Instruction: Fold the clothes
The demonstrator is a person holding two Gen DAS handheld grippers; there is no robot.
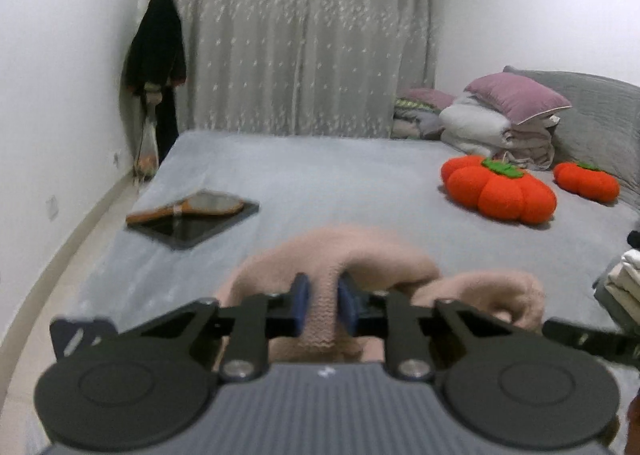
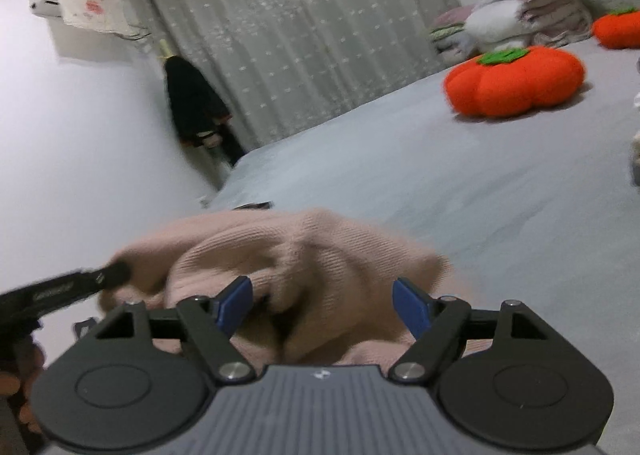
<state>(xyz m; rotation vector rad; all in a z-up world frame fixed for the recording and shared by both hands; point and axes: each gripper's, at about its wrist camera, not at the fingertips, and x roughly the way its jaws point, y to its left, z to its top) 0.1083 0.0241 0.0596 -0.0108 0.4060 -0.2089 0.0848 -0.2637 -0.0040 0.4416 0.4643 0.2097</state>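
A pink knitted garment [image 1: 352, 255] lies bunched on the grey bed [image 1: 320, 183]. My left gripper [image 1: 324, 305] is shut on a fold of it, the cloth pinched between the blue pads. In the right wrist view the same pink garment [image 2: 288, 255] is heaped in front of my right gripper [image 2: 322, 305], whose jaws stand wide apart around the cloth without pinching it. Part of the left gripper's arm [image 2: 60, 289] shows at the left edge there.
A tablet with a hand mirror on it [image 1: 192, 215] lies on the bed's left side. Two orange pumpkin cushions [image 1: 498, 189] and stacked bedding with a purple pillow [image 1: 516, 111] sit at the far right. Folded clothes [image 1: 624, 279] are at the right edge. A dark coat [image 1: 158, 43] hangs by the curtain.
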